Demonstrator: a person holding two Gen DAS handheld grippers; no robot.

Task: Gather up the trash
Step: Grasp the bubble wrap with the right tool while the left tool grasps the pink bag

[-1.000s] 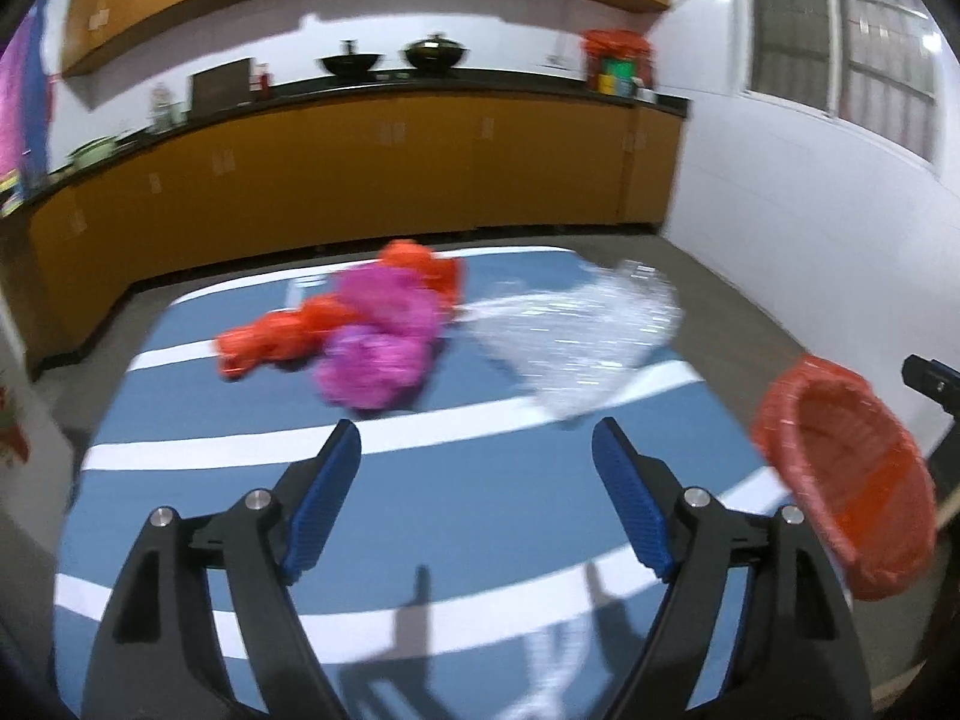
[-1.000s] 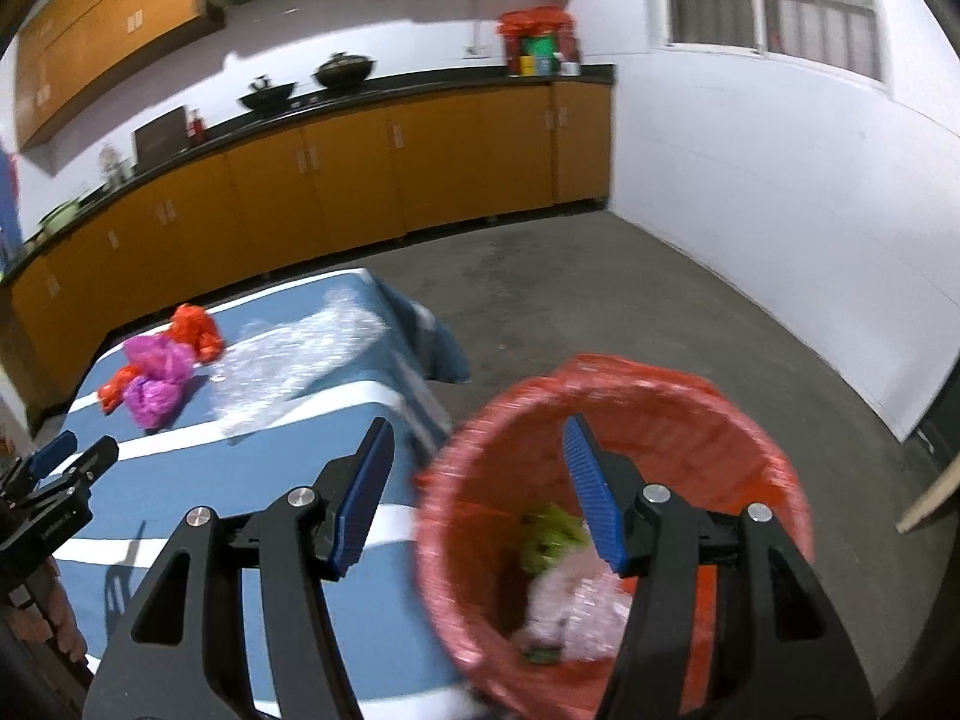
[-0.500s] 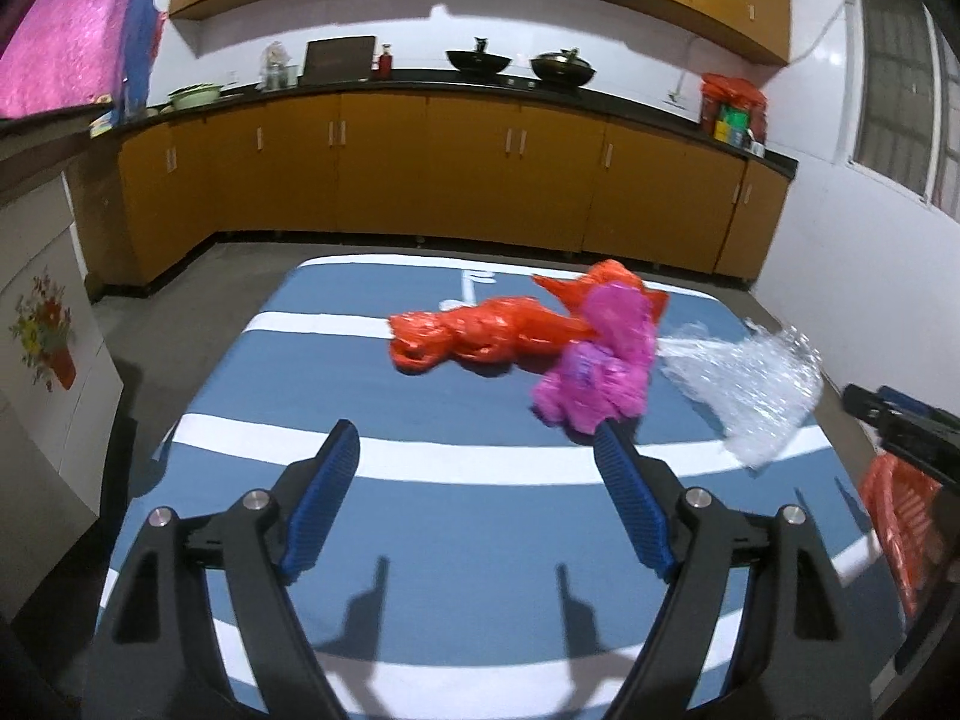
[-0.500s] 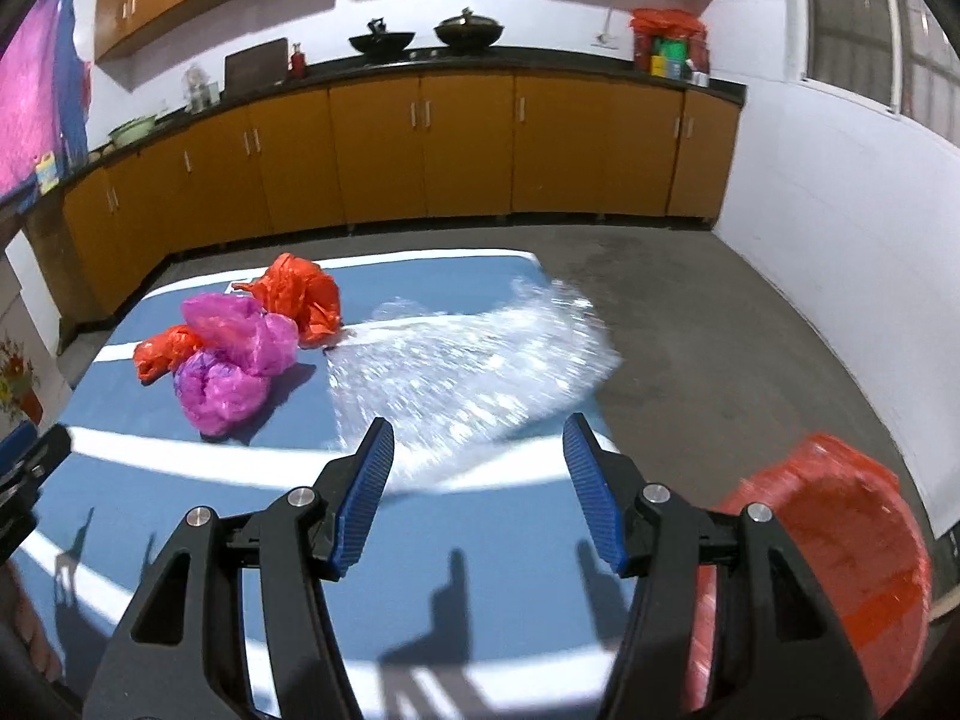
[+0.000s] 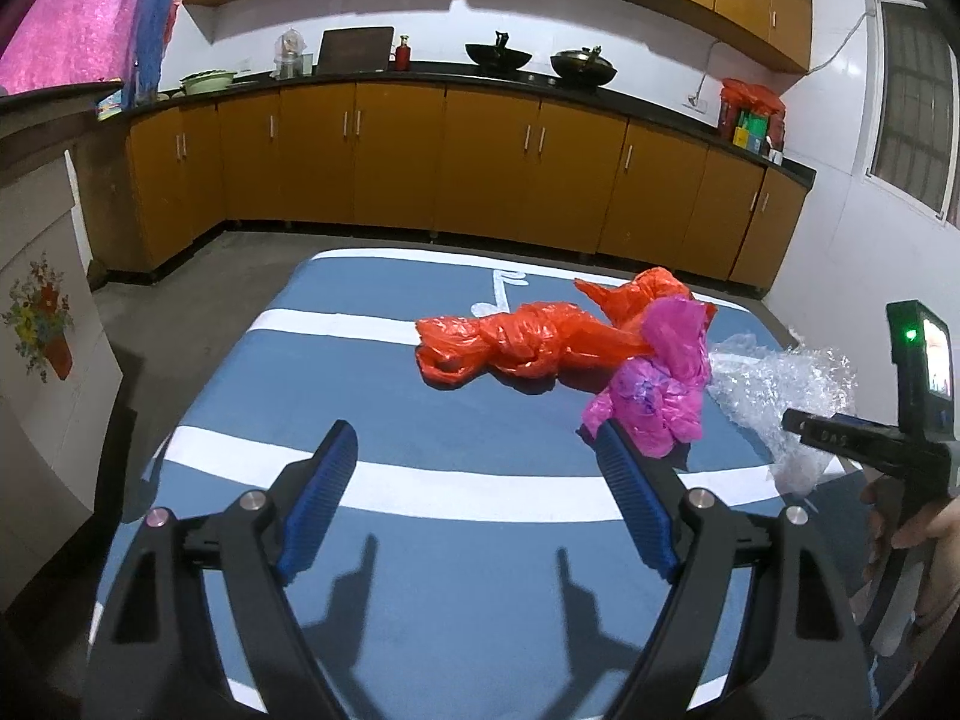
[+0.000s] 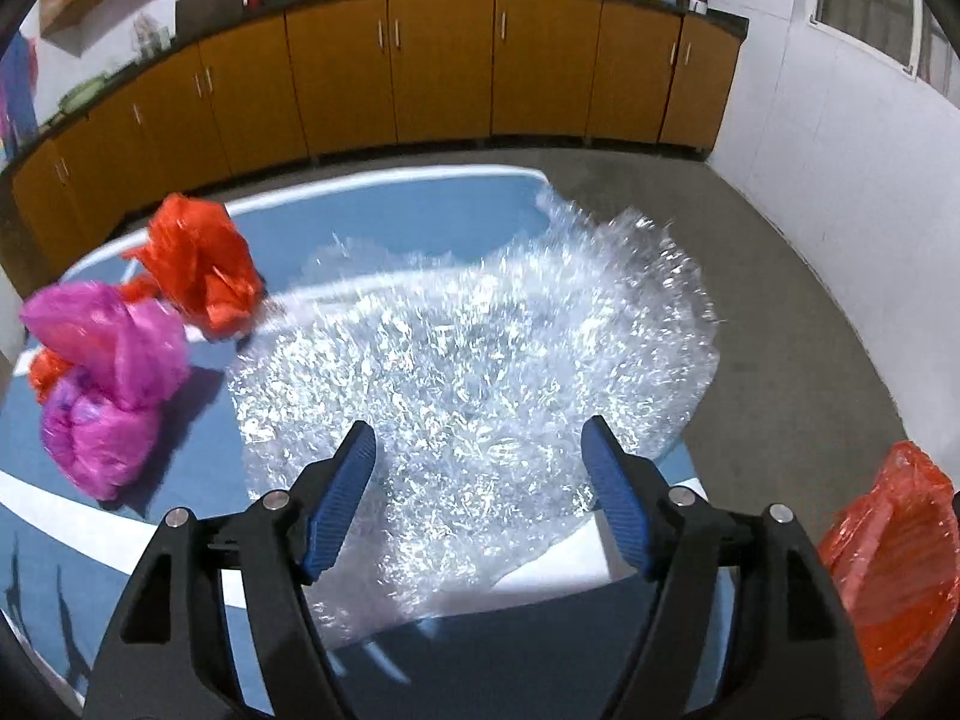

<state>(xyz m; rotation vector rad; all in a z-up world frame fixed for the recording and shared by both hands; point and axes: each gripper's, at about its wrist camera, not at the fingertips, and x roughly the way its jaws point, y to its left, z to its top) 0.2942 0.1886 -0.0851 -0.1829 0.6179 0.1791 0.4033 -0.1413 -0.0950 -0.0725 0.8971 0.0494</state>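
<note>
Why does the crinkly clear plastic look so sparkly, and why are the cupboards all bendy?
Right wrist view: room light glints off the bubble wrap, and its far edge is slightly smeared. Left wrist view: the fisheye lens bows the cabinets; the left gripper throws sharp shadows on the blue cloth.

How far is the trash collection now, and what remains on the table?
Done: cannot tell; the red-lined bin shows only its outside. In hand: nothing; right gripper is opening above the bubble wrap, left gripper open, empty. Left: bubble wrap, pink bag, orange bags on the table.
</note>
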